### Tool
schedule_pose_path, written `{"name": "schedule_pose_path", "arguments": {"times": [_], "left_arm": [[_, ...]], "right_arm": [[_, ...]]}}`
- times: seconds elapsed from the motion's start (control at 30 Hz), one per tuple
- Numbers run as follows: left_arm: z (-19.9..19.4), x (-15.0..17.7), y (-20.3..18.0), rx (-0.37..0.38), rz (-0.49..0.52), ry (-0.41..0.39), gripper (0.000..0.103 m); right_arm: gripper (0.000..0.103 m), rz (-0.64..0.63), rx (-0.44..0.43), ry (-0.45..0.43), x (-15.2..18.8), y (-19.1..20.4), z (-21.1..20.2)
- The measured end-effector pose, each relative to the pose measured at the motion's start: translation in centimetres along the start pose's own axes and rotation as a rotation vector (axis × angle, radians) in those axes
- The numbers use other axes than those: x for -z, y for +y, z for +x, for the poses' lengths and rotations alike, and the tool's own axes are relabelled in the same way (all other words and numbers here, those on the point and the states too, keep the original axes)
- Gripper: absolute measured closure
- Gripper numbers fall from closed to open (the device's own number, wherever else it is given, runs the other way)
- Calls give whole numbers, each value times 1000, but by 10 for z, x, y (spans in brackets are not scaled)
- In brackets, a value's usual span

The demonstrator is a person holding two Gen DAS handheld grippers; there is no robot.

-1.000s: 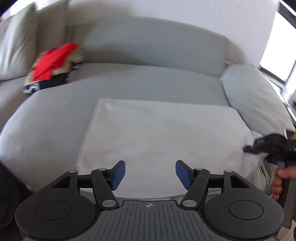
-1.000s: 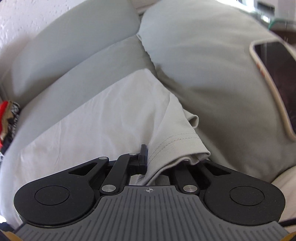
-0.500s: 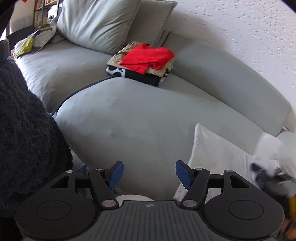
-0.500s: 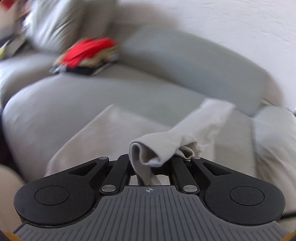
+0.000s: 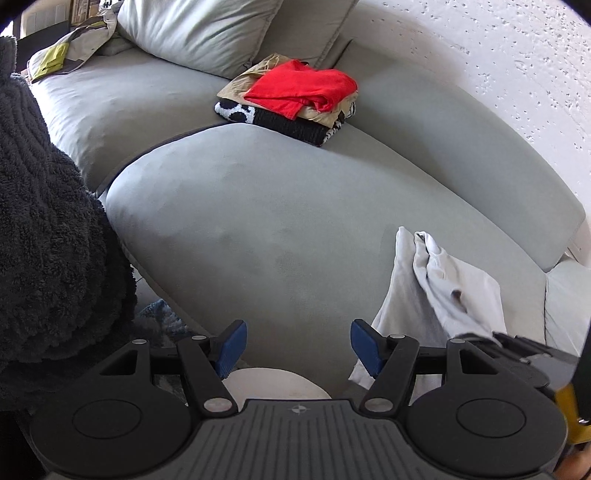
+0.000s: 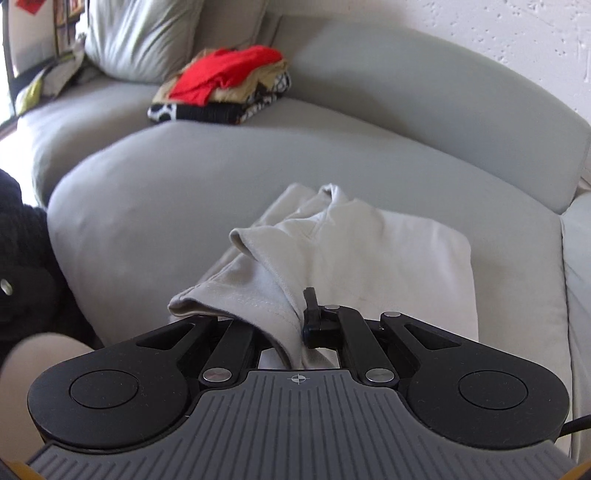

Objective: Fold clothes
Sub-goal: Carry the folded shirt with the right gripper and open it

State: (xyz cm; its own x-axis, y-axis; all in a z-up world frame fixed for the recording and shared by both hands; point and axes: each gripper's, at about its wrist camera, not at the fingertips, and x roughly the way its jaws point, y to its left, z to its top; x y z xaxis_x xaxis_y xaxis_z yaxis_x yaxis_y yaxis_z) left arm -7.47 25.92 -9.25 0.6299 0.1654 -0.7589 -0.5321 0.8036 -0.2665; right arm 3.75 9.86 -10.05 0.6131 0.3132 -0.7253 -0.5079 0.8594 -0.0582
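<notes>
Our left gripper (image 5: 297,345) hung with its blue pads (image 5: 364,347) spread wide and nothing between them, above the front of the sofa (image 5: 258,221). In that view the shirt (image 5: 454,291) lay to the right on the seat, one edge lifted. A stack (image 5: 295,96) with a red top sat further back by a pillow (image 5: 199,33).

From the right wrist, our right gripper (image 6: 291,325) was clenched on a hemmed edge of the shirt (image 6: 369,251), drawn over the rest of it lying on the sofa (image 6: 184,177)
</notes>
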Motion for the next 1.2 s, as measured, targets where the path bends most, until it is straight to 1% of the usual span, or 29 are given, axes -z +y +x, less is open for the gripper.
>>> {"name": "schedule_pose_path", "arguments": {"times": [0.1, 0.27, 0.47, 0.57, 0.73, 0.8, 0.87, 0.9, 0.93, 0.97, 1.0, 1.1, 1.13, 1.2], "left_arm": [[2, 0, 1, -3, -4, 9, 40], [4, 2, 3, -9, -14, 24, 40], [2, 4, 0, -18, -11, 26, 40], [1, 6, -2, -23, -4, 28, 40], [0, 8, -6, -38, 3, 31, 40], [0, 9, -8, -46, 7, 33, 40], [1, 9, -9, -54, 10, 38, 40], [0, 9, -9, -58, 13, 39, 40], [0, 10, -10, -61, 16, 39, 39], [-1, 10, -11, -64, 19, 39, 39], [-1, 10, -11, -66, 23, 39, 39], [0, 11, -14, -58, 38, 47, 39], [1, 10, -17, -45, 47, 44, 40], [0, 10, -26, 17, 78, 12, 48]], "right_arm": [[99, 35, -10, -10, -3, 2, -5], [99, 39, -9, -5, 2, 8, -10], [99, 18, -8, -7, 2, 12, -7], [99, -6, -11, -29, 1, 16, -9], [99, -14, -55, -20, 4, 15, -6], [98, -47, -88, 7, 8, 15, -2], [87, -65, -133, 74, 12, 12, 1], [78, -62, -156, 108, 14, 8, 0], [68, -57, -174, 130, 16, 3, -3], [62, -51, -185, 135, 19, -4, -10], [54, -41, -194, 136, 21, -11, -18], [52, 31, -211, 115, 25, -47, -43], [52, 70, -197, 101, 26, -62, -50], [54, 163, -138, 65, 29, -93, -62]]}}
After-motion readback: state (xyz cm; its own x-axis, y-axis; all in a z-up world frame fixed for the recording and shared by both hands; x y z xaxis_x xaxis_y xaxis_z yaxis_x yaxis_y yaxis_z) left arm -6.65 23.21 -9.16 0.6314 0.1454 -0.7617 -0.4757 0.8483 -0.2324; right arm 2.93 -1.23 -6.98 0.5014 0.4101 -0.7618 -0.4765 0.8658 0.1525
